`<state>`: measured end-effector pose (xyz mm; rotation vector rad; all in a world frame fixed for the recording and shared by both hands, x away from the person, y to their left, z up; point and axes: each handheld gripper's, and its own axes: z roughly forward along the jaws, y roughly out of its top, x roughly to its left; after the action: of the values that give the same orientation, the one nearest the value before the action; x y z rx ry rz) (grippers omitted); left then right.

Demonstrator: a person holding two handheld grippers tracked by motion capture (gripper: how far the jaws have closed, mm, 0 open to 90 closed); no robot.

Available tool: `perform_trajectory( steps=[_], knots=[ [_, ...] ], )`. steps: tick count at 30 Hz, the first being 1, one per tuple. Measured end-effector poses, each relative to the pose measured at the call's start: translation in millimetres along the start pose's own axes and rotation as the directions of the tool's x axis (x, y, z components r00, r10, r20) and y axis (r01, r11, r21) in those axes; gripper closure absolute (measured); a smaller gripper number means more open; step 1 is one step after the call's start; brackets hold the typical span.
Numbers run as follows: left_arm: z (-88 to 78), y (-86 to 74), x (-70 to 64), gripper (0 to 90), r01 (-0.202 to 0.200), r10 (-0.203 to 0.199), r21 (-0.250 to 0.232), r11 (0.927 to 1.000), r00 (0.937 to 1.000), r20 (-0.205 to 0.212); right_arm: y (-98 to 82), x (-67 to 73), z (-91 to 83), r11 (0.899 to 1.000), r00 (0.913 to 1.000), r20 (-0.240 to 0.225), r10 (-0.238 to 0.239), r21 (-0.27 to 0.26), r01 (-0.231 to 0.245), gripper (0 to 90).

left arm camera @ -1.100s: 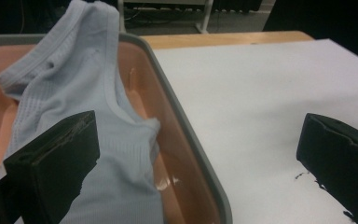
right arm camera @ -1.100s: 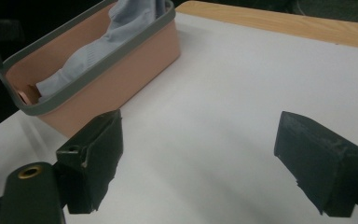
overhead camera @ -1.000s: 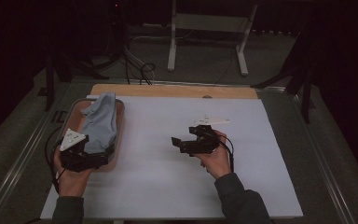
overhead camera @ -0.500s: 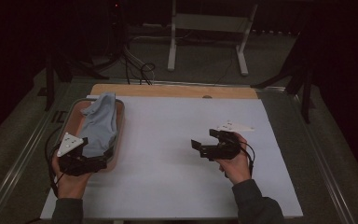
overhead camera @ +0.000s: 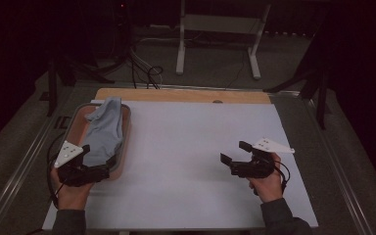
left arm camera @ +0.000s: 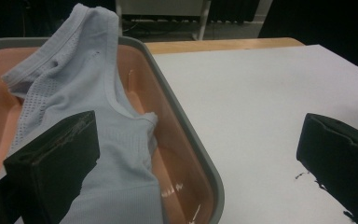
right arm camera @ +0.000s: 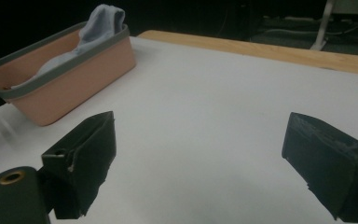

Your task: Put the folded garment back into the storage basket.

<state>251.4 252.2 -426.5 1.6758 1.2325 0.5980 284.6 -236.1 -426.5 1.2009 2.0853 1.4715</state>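
Grey-blue knit garment (overhead camera: 104,129) is seen lying in the pink basket (overhead camera: 125,142) at the tabletop's (overhead camera: 191,161) left edge. Left gripper (left arm camera: 200,163) is held spread over the basket's near rim, nothing gripped. Right gripper (right arm camera: 200,163), fingers just opened wide and empty, is parked well apart. Placement seems finished; withdrawal of the left gripper is judged next.

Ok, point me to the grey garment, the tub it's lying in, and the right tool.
grey garment (overhead camera: 104,132), high view, middle of the fabric.
tub (right arm camera: 81,57), right gripper view, its pink side wall.
right tool (overhead camera: 236,156), high view, midway between its two open tips.
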Motion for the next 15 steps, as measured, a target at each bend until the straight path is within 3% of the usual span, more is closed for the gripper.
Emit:
perform_trajectory(
  steps=[15],
  knots=[
    [-7.8,-1.7,5.1,0.2,0.018,-0.018,-0.037,0.9992,0.9998,0.005,-19.4,-17.6,-29.6,0.996,0.9991,0.028,0.031,-0.085,-0.028,10.2]
  ],
)
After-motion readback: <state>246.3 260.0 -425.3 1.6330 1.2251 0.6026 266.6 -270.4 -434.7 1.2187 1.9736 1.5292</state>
